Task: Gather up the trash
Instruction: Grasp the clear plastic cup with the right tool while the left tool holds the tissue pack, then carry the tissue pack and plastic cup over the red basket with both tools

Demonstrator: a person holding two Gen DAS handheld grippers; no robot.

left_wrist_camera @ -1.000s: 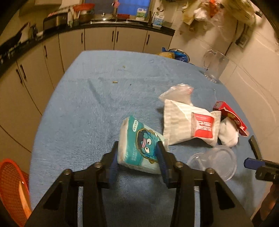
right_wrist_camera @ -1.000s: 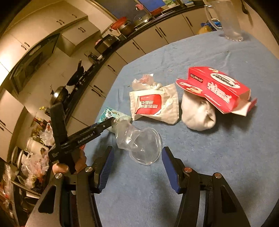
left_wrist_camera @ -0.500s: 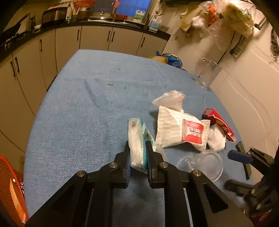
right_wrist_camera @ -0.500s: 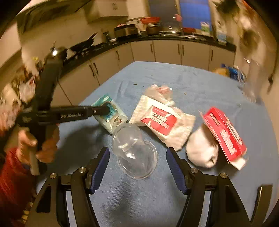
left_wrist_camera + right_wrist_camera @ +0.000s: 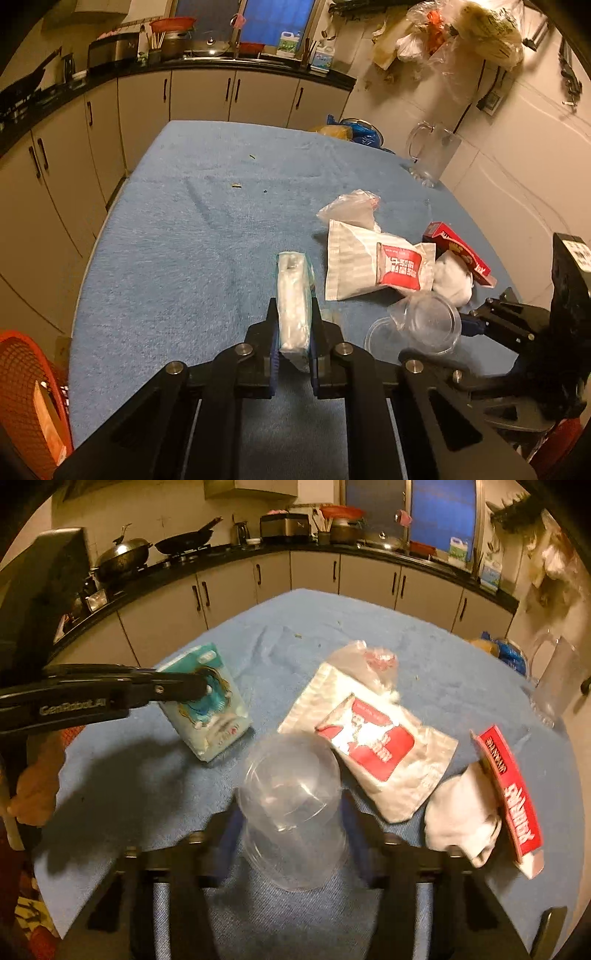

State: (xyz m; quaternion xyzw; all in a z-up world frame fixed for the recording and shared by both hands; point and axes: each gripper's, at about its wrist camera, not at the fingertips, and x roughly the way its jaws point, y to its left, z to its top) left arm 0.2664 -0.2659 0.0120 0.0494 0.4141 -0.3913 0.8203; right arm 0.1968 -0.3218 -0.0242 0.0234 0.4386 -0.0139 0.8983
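Left claw (image 5: 293, 345) is clamped tight on the teal tissue pack (image 5: 293, 291), tilted just above the blue desk (image 5: 177, 258). Right claw (image 5: 291, 812) has just been closing, its jaws now hugging the clear plastic cup (image 5: 291, 794) lying on the desk.

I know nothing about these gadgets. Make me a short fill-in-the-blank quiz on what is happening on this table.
1. The left claw is shut on a teal ____ pack.
2. Between the right claw's fingers sits a clear plastic ____.
3. The table is covered with a ____ cloth.
4. The red box leans on a crumpled ____ wad.

Missing words: tissue; cup; blue; white
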